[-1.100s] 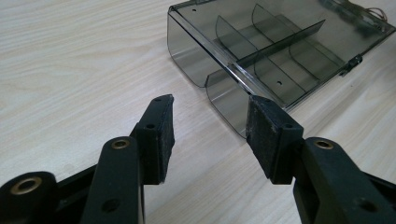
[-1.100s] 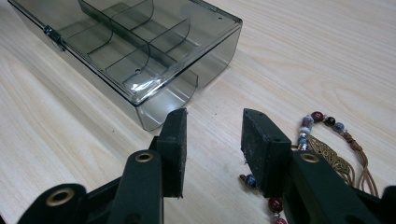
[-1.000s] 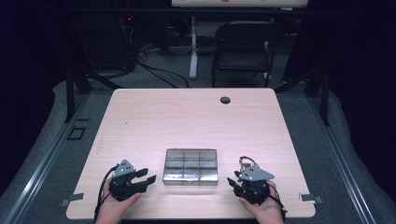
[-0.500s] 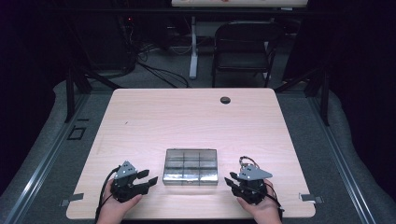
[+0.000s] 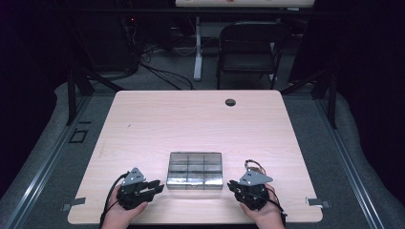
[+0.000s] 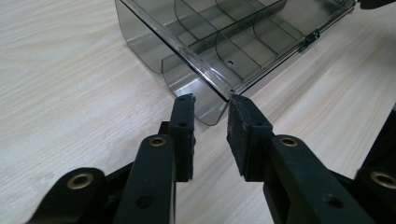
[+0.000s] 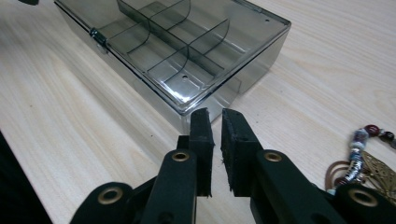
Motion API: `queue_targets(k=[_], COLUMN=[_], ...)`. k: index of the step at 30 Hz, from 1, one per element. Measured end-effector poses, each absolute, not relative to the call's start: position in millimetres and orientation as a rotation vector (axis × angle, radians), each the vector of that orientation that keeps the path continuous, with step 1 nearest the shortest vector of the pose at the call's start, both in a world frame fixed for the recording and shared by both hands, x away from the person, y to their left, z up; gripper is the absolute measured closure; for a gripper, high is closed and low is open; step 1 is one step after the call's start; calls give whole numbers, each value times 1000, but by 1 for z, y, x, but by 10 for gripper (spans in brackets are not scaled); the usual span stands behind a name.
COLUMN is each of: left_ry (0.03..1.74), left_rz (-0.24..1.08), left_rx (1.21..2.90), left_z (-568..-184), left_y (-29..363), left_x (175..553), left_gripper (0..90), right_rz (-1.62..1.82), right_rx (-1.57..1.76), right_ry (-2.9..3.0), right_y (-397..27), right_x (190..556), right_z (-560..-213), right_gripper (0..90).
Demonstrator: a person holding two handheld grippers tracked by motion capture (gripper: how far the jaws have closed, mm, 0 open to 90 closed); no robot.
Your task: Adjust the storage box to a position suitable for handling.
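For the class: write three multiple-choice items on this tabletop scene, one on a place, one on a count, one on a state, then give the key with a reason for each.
1. Where does the clear divided box sit on the table?
A. at the far edge
B. near the person's edge, between the two hand-held grippers
C. on the chair

2. How many compartments does the box show in the high view?
A. two
B. four
C. six

3. What is the box's lid state?
A. closed
B. removed
C. propped upright

Key: 1 B, it lies between the left hand-held gripper and the right hand-held gripper; 2 C, two rows of three; 3 A, the lid lies flat on the box with its clasp at the seam.
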State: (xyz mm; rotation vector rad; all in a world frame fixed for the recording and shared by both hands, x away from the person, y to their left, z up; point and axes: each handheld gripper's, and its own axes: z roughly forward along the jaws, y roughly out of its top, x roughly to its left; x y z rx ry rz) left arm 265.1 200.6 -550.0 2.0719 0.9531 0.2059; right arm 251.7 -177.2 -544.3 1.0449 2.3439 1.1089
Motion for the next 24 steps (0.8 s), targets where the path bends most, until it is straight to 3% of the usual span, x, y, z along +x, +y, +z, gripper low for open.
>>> queue_targets(k=[9,24], left_ry=[946,926], left_rz=[192,193], left_rx=[2113,2141], left_z=[-551,-553], left_y=[198,190], left_x=[266,266], left_gripper=[777,788], right_rz=[1093,1078], right_rx=[1019,1002], right_ry=[2384,2428], right_y=[-171,-167], right_x=[252,255], right_z=[-547,-551], right_gripper=[875,868])
